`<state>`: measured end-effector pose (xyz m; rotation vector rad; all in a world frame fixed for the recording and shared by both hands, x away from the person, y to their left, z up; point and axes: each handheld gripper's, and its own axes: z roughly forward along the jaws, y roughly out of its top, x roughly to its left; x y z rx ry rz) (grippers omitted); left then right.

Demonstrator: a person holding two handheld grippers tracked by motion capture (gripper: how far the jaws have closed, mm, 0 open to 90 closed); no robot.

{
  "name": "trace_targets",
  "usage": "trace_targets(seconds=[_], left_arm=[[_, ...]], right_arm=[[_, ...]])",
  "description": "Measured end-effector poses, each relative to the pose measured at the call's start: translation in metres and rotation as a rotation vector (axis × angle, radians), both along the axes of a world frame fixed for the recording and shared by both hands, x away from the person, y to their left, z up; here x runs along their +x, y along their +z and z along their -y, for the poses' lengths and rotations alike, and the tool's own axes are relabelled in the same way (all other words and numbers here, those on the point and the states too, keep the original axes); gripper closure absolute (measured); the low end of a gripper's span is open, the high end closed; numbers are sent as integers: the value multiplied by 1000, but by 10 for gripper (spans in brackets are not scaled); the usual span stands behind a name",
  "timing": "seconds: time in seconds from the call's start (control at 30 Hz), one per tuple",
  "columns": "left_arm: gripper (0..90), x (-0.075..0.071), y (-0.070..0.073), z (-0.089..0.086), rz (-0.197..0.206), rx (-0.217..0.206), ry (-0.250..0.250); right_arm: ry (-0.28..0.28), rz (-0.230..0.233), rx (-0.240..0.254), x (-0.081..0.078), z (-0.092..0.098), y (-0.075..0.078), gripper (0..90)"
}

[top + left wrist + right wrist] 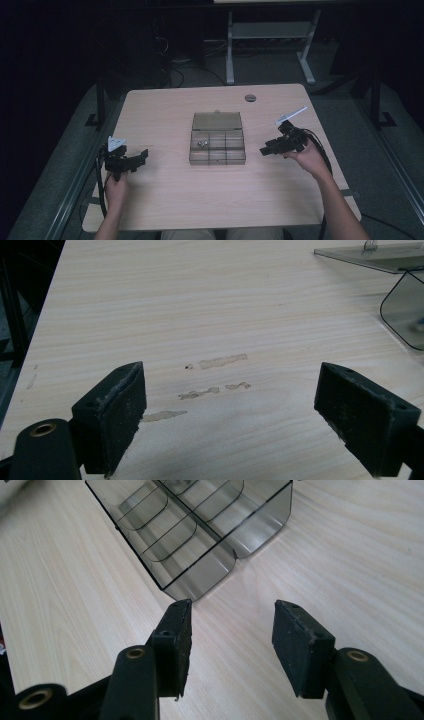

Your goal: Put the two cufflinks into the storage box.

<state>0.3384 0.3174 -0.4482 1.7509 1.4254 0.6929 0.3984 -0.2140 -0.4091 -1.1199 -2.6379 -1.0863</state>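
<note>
A smoky clear plastic compartment box lies in the middle of the wooden table with its lid folded back flat. Small metal parts sit in a left compartment. My left gripper rests at the table's left, open, with bare wood between its fingers; the box corner lies off to its right. My right gripper is just right of the box, pointing at it, open and holding nothing. In the right gripper view the box corner sits just beyond the fingertips.
A round cable grommet is set in the table near the far edge. Dried glue-like smears mark the wood ahead of the left gripper. Desk legs and cables stand on the dark floor beyond the table.
</note>
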Motion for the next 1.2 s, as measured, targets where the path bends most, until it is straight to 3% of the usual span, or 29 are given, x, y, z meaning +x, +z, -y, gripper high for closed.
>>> trace_targets(seconds=[0.83, 1.2], left_arm=[[128, -1, 0, 2, 1, 7, -7], [128, -1, 0, 2, -10, 21, -19]], right_arm=[[-20, 5, 20, -32, 22, -16, 489], [-41, 5, 32, -54, 32, -28, 482]])
